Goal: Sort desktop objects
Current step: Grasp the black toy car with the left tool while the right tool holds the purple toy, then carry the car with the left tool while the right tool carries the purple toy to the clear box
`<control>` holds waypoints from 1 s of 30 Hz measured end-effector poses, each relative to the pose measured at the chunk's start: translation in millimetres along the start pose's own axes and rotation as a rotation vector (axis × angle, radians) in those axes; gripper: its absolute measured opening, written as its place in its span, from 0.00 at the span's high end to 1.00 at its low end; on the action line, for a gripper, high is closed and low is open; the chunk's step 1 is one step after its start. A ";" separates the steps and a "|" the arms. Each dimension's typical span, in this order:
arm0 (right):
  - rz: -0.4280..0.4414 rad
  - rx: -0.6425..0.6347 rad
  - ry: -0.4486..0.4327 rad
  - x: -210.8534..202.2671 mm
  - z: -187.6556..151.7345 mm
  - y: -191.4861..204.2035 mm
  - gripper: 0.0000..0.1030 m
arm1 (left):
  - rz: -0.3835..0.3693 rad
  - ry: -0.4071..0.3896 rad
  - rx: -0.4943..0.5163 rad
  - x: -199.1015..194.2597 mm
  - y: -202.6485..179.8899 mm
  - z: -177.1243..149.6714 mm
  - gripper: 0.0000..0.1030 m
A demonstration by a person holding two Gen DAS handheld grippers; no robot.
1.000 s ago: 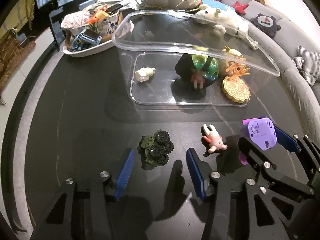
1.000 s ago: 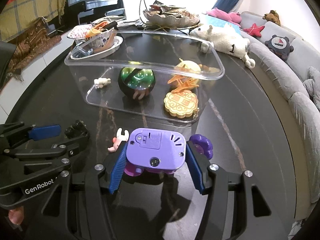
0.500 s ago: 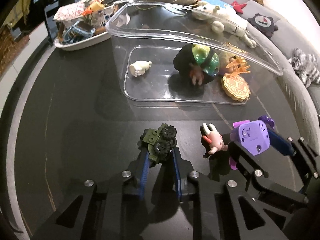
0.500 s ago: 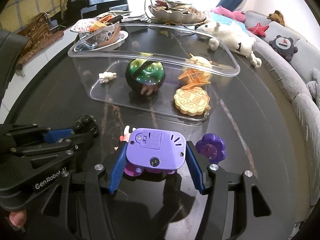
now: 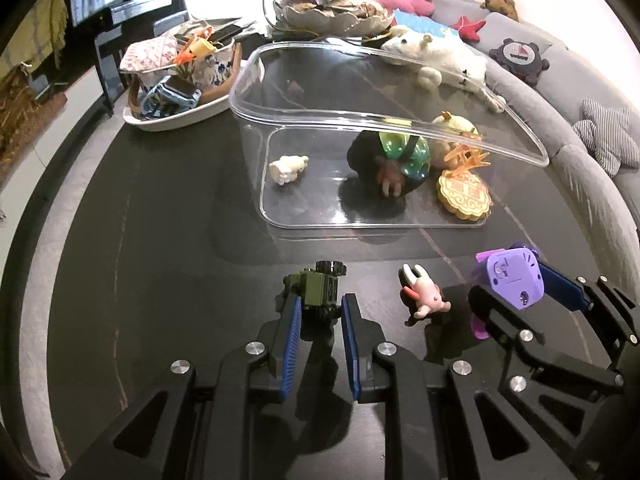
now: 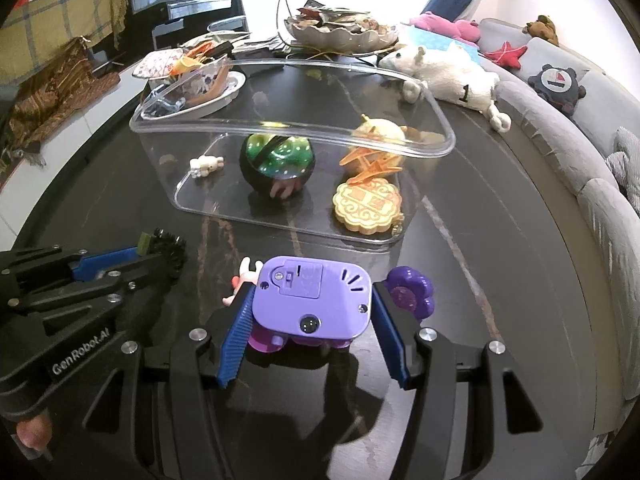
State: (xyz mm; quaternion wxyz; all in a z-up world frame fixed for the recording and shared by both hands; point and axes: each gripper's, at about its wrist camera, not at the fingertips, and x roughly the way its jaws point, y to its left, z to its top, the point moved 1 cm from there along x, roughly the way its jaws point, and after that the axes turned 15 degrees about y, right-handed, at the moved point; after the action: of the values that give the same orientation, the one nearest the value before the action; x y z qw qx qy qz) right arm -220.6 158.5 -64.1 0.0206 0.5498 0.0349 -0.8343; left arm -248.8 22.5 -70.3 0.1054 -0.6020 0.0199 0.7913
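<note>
With the left claw (image 5: 318,312) clenched on the green wheeled toy (image 5: 314,294) and the right claw (image 6: 310,322) gripping the purple toy (image 6: 310,298), both just above the worktop (image 5: 160,240), lift each clear of the clear bin's (image 6: 280,128) near rim before releasing inside.

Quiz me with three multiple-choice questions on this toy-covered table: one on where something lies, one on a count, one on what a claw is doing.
1. Where is the small pink rabbit figure?
A in the clear plastic bin
B on the black table
C on the sofa
2. How many items lie in the bin?
A two
B four
C seven
3. The left gripper is
A shut on the green toy truck with black wheels
B open
C holding a cup

B: it lies between both grippers. B: white figure, dark ball, round biscuit, orange-topped ball. A: pads press the truck's sides.
</note>
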 end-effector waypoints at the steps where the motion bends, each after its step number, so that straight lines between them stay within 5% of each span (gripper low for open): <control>1: -0.002 0.001 0.000 -0.4 0.3 -0.4 0.47 | -0.006 -0.002 0.002 -0.7 1.6 -0.2 0.82; 12: 0.016 -0.014 0.011 4.3 2.2 3.4 0.47 | -0.020 0.012 0.034 6.4 0.5 4.9 0.82; 22: 0.022 -0.017 0.020 9.6 4.6 2.0 0.47 | -0.005 0.021 0.045 13.5 -1.9 20.8 0.62; 30: 0.026 -0.017 0.031 13.9 6.7 -0.1 0.47 | 0.002 0.010 -0.006 20.3 2.5 31.5 0.61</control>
State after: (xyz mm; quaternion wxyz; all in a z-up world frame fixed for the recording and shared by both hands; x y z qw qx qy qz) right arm -232.3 158.1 -74.2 0.0358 0.5628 0.0352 -0.8251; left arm -284.3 28.0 -81.3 0.1027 -0.6063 0.0186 0.7884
